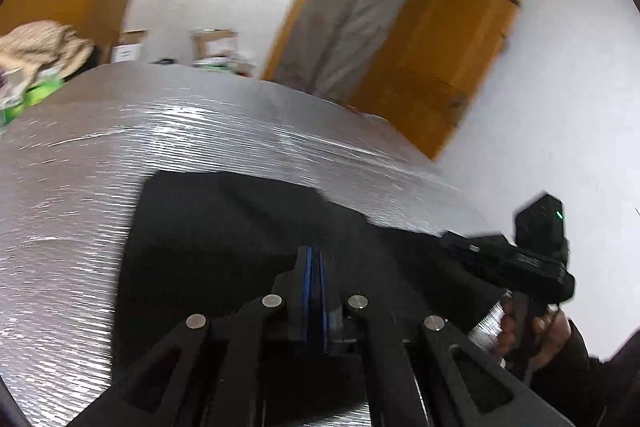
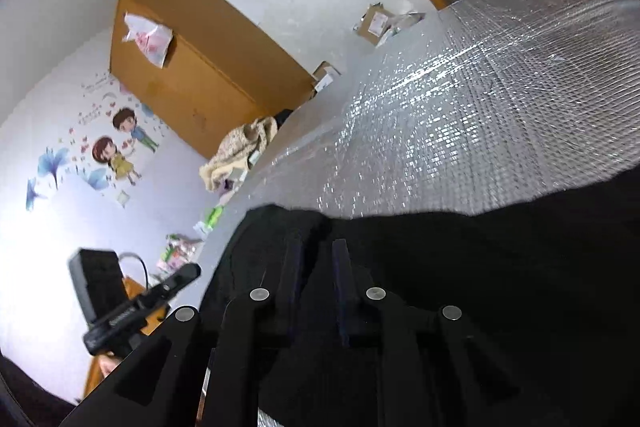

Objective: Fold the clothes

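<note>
A black garment [image 1: 224, 227] lies on a silver foil-like surface [image 1: 80, 207]. My left gripper [image 1: 314, 255] is shut, its blue-edged fingers pressed together over the cloth; whether cloth is pinched between them is hidden. My right gripper shows in the left wrist view [image 1: 452, 239] at the garment's right edge, held by a hand. In the right wrist view the right gripper [image 2: 316, 247] has its fingers a little apart with black garment [image 2: 480, 267] bunched between them. The left gripper [image 2: 192, 271] shows at the left there.
A beige cloth heap [image 1: 44, 43] and green items sit at the far left edge of the surface [image 2: 480, 107]. Cardboard boxes [image 1: 216, 43] stand by the white wall. An open wooden door [image 1: 448, 55] is at the far right. A wooden wardrobe [image 2: 192, 67] stands behind.
</note>
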Available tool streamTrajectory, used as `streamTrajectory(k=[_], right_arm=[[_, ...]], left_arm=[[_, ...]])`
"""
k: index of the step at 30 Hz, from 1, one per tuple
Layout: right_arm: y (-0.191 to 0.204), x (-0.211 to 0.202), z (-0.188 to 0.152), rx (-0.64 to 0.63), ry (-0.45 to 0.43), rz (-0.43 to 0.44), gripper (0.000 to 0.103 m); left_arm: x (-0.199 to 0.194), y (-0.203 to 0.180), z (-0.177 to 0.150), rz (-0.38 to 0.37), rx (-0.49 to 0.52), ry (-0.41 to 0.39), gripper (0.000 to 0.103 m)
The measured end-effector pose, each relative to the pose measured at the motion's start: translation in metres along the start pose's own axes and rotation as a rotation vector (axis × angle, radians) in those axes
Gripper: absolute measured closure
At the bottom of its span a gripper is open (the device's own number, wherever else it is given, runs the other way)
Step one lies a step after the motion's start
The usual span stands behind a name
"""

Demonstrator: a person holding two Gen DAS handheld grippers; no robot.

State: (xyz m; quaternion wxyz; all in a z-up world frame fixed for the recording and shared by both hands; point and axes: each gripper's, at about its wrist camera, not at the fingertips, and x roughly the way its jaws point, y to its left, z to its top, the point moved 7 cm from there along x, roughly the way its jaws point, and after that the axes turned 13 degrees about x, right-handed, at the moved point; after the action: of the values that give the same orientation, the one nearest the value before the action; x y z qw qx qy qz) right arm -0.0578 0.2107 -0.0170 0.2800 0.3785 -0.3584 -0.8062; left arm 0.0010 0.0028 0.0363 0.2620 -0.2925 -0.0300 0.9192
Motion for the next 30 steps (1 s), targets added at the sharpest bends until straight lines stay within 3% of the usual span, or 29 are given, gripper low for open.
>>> streamTrajectory(k=[4,7,17,21,23,30], right_arm=[[0.0,-0.014,-0.016,-0.067,0.007,-0.034,0.086],[-0.018,-0.023,-0.024,-0.053,0.008,-0.076,0.086],[-0.06,-0.07,-0.017,0.015,-0.076,-0.166,0.089],[-0.087,-0.102,-0.001,0.094,-0.172,-0.234,0.089],[-0.099,-0.122,0.006,0.119,-0.23,-0.295,0.082],[-0.156,-0.229,0.022,0.31,-0.524,-0.514,0.075]], left_arm=[[0.019,-0.035,-0.012,-0.057,0.087,0.042,0.1],[0.039,-0.04,-0.03,-0.035,0.11,0.116,0.1],[0.038,-0.05,-0.018,0.008,0.164,0.081,0.1],[0.045,-0.042,-0.023,0.075,0.164,0.112,0.101],[0.045,-0.038,-0.023,0.096,0.15,0.103,0.1],[0.044,-0.025,-0.026,0.141,0.121,0.092,0.1]])
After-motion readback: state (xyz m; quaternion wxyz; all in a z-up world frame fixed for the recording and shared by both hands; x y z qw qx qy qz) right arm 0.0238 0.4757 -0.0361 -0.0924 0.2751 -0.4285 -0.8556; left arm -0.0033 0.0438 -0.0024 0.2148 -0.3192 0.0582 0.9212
